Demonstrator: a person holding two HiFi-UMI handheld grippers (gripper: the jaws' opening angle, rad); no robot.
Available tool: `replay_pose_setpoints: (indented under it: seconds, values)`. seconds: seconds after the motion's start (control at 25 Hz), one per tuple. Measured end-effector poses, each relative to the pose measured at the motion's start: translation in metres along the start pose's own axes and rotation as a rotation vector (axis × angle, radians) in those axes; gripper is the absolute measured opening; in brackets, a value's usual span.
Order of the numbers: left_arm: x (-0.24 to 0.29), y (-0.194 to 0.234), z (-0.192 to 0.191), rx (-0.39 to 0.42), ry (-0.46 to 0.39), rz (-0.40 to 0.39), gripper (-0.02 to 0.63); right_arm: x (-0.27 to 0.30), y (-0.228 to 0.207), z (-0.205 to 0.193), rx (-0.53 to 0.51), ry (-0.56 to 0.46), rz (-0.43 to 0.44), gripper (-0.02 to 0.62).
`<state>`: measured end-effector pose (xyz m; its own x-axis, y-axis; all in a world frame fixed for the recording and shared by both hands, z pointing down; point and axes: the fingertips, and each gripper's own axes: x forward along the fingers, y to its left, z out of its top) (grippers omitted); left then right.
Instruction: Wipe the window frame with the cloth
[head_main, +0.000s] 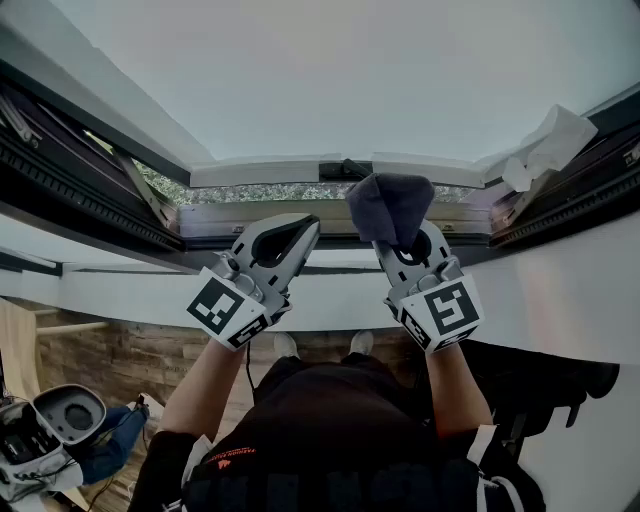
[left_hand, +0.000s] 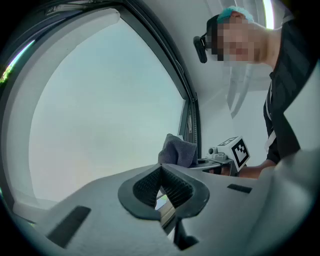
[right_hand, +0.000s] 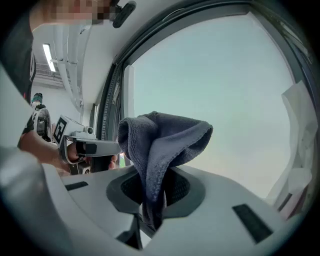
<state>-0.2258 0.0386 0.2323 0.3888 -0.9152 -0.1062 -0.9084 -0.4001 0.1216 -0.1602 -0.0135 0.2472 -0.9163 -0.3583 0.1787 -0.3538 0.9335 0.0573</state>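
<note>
Window frame (head_main: 268, 172) with its pale rail running across the middle of the head view. Right gripper (head_main: 405, 243), jaws clenched on the bunched dark cloth (head_main: 390, 205), which is raised near the rail's middle; contact is unclear. Left gripper (head_main: 288, 236), jaws together and empty. Step judged: approach to wiping. The next move calls for pressing the cloth to the rail and sweeping along it.

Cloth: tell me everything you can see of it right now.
The cloth is dark blue-grey with a soft, terry-like pile. It is bunched and folded over. Its lower part is pinched between the shut jaws of the right gripper, and the rest stands up past them as a rounded wad. It is held up by the glass, near the white window frame. Whether it touches the frame cannot be told. Nothing else is seen touching it.
</note>
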Motion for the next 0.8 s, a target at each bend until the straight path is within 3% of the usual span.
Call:
replay_pose_setpoints:
  seconds: [0.36, 0.8]
  values:
    - [-0.003, -0.001, -0.005, -0.017, 0.012, 0.003, 0.02, -0.001, 0.0, -0.005, 0.01, 0.003, -0.011, 0.052]
    - [0.027, -0.017, -0.009, -0.037, 0.019, -0.071, 0.02, -0.026, -0.034, -0.005, 0.02, -0.025, -0.113, 0.052]
